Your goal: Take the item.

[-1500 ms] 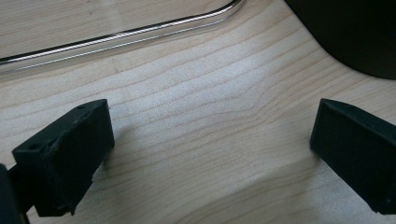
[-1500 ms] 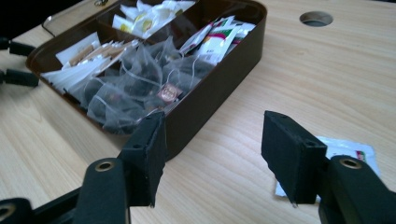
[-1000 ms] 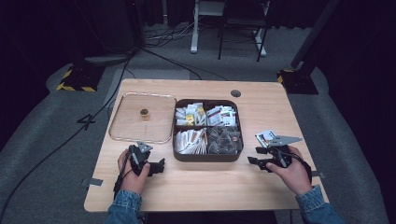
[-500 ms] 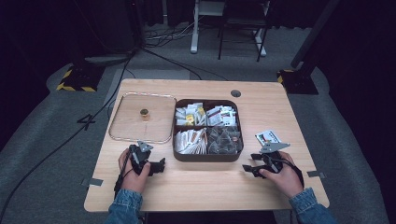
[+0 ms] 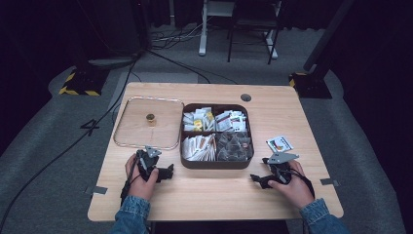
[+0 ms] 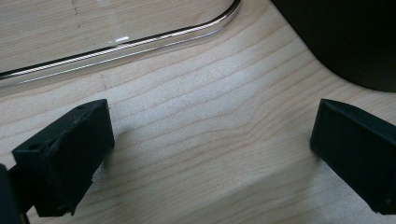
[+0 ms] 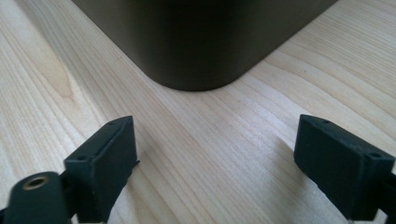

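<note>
Wooden counter [image 5: 214,204], both claws down near its front edge: left claw [image 6: 205,154] wide, empty; right claw [image 7: 215,163] wide, empty. Dark box [image 5: 214,163] sits mid-counter between them, packet [image 5: 279,144] beside its right wall. Probably approach the packet low and flat.
</note>
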The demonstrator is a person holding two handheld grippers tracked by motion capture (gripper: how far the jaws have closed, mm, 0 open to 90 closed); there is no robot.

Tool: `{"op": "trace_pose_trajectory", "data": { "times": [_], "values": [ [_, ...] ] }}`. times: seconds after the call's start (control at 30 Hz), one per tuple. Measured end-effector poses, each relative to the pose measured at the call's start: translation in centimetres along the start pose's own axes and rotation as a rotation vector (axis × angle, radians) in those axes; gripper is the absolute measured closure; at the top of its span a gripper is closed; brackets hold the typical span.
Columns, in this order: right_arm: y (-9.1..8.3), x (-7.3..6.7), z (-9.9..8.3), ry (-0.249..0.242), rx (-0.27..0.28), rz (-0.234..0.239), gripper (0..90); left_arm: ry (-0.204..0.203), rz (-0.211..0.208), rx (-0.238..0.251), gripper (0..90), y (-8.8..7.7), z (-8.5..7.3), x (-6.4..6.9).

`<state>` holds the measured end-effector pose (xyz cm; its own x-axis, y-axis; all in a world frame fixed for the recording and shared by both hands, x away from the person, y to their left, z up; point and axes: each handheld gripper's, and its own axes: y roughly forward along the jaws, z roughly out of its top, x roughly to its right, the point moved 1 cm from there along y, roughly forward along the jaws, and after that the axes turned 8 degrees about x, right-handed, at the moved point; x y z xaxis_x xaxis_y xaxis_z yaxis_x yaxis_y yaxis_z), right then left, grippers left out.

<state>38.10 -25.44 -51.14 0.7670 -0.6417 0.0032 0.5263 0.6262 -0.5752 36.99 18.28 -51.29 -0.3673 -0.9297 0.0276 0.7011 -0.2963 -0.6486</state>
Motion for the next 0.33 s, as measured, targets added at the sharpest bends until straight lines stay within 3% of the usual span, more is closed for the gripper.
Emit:
{"op": "trace_pose_trajectory", "data": {
  "times": [0.33],
  "values": [
    [0.13,0.07,0.05,-0.006,-0.004,0.008,10.3,0.007,-0.001,0.001,0.1,0.05,0.04,-0.02]
  ]
}}
